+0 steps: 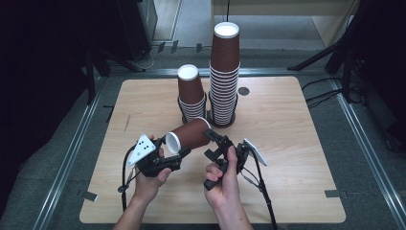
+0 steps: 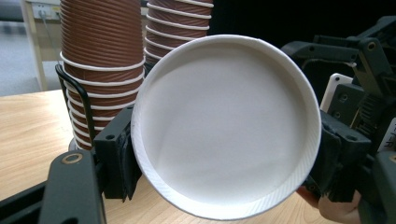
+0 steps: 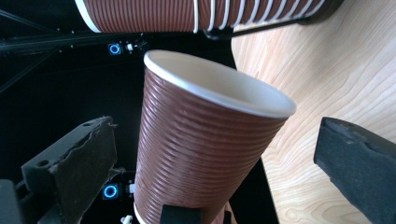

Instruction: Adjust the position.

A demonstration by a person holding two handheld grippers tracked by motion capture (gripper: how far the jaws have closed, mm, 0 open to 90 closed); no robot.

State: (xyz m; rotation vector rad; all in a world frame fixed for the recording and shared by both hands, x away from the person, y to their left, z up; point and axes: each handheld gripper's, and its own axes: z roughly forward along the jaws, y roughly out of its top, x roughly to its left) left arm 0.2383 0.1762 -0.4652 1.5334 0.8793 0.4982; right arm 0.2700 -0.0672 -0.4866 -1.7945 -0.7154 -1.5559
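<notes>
From the high view, a wooden table (image 1: pixel 297 143) carries two stacks of brown ribbed paper cups near its far edge: a short stack (image 1: pixel 191 96) on the left and a tall stack (image 1: pixel 225 72) just beside it on the right, each standing upright in a dark holder. In front of them, above the table's middle, a single brown cup (image 1: pixel 187 135) lies on its side in the air, its white open mouth turned toward the person's left. The left gripper (image 1: pixel 173 157) sits at the cup's mouth end, held by the left hand (image 1: pixel 151 179). The right gripper (image 1: pixel 215 141) meets the cup's base end, held by the right hand (image 1: pixel 225 177).

In the left gripper view, the cup's white inside (image 2: pixel 226 126) faces the camera. The gripper's black jaws press against the rim on either side, clamped on the cup. The two stacks stand behind, on the upper left, and the other gripper's black frame (image 2: pixel 359 93) shows at the right.

In the right gripper view, the brown cup (image 3: pixel 201 149) stands between the two black jaws, which sit well apart from its ribbed wall on both sides, so this claw is spread wide. The wooden table (image 3: pixel 336 79) fills the right side and a cup stack (image 3: pixel 196 14) crosses the top.
</notes>
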